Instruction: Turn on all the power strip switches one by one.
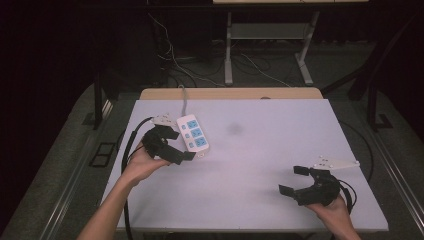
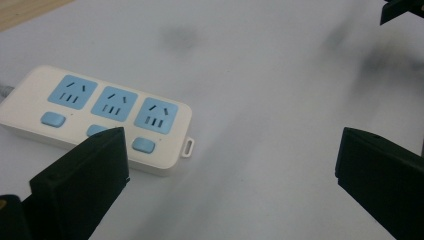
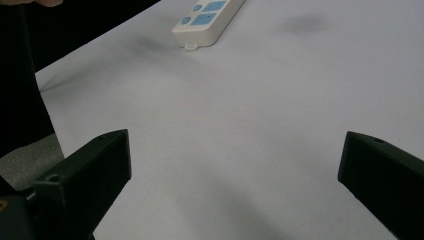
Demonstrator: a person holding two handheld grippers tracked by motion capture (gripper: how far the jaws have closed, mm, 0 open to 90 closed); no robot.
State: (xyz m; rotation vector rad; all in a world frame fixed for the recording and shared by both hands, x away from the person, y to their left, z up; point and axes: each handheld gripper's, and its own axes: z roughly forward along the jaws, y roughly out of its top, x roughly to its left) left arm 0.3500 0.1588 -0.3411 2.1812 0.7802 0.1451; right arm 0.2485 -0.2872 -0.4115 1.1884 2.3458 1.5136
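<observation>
Power strip (image 1: 193, 133) lying far-left on the table (image 1: 260, 165), long axis running away, just right of left gripper (image 1: 176, 146). Jaws wide apart. Right gripper (image 1: 295, 180) well off, also gaping.

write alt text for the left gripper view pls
A white power strip with three blue sockets and blue switches lies on a pale table, just ahead of the open left gripper. Its two black jaws stand wide apart, holding nothing.
</observation>
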